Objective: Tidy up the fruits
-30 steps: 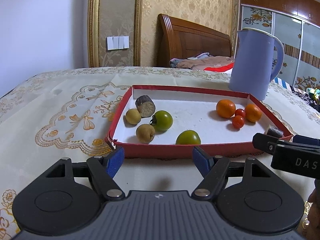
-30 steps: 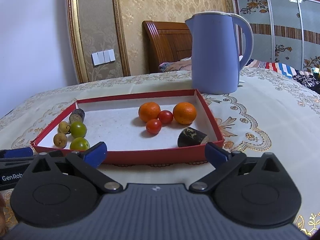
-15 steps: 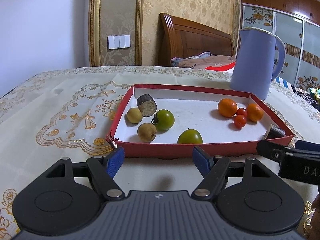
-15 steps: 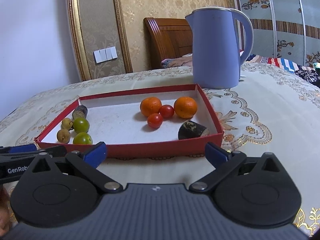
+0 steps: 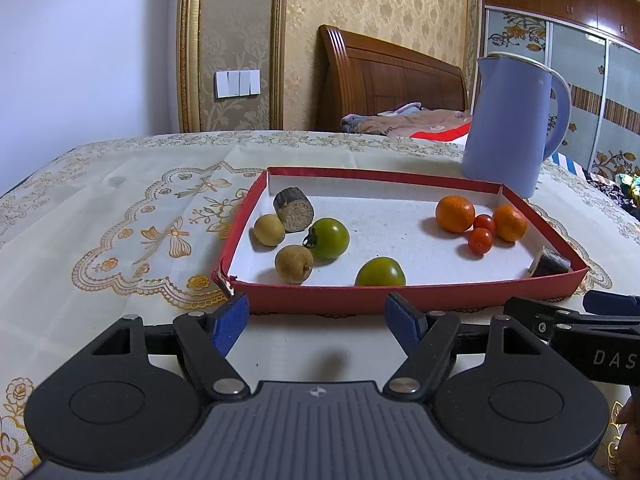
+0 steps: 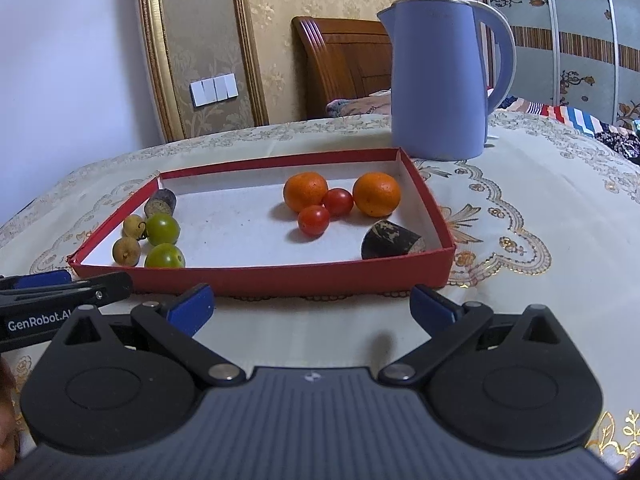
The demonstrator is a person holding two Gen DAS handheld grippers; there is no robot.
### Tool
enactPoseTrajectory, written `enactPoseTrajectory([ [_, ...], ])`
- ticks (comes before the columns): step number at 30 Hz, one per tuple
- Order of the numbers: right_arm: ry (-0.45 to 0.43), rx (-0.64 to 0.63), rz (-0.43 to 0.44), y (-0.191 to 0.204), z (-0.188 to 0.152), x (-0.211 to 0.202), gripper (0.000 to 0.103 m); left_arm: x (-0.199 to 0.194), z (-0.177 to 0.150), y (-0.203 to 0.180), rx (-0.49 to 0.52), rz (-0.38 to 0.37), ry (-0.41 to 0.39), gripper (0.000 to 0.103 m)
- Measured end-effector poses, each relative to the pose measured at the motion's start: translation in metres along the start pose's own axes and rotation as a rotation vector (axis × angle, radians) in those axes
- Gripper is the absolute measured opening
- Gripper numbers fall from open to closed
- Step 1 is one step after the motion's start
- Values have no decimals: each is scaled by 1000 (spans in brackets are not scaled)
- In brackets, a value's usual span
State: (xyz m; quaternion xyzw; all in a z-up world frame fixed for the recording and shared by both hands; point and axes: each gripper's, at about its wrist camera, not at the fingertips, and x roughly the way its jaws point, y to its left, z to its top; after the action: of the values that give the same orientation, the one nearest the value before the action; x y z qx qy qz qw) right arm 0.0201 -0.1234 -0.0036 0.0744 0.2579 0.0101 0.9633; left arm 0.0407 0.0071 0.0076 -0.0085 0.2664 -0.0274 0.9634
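Observation:
A red tray (image 5: 400, 300) (image 6: 280, 278) with a white floor holds the fruit. On its left lie two green tomatoes (image 5: 329, 238) (image 6: 162, 229), two tan longans (image 5: 294, 264) (image 6: 126, 251) and a dark cut stem piece (image 5: 293, 210). On its right lie two oranges (image 5: 455, 214) (image 6: 306, 192), two cherry tomatoes (image 5: 480, 240) (image 6: 314, 220) and another dark piece (image 6: 390, 239). My left gripper (image 5: 316, 322) is open and empty in front of the tray's near wall. My right gripper (image 6: 310, 308) is open and empty, also just short of the tray.
A tall blue kettle (image 5: 512, 128) (image 6: 442, 76) stands behind the tray's right far corner. The table carries a cream embroidered cloth (image 5: 120, 220). A wooden bed headboard (image 5: 384, 80) and a wall stand behind the table.
Both grippers have drawn back slightly and risen, so the tray sits a little farther off. The fruit has not moved. Both grippers stay open.

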Motion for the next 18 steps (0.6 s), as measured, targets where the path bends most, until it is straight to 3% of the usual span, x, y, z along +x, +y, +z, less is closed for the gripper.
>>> enactPoseTrajectory([
  [9, 36, -7, -7, 2, -1, 5, 103, 1, -1, 0, 2, -1, 13, 75],
  [14, 88, 4, -10, 0, -2, 10, 103, 6, -6, 1, 4, -11, 85, 75],
  [18, 107, 15, -13, -2, -3, 12, 103, 8, -10, -5, 47, -12, 100, 75],
])
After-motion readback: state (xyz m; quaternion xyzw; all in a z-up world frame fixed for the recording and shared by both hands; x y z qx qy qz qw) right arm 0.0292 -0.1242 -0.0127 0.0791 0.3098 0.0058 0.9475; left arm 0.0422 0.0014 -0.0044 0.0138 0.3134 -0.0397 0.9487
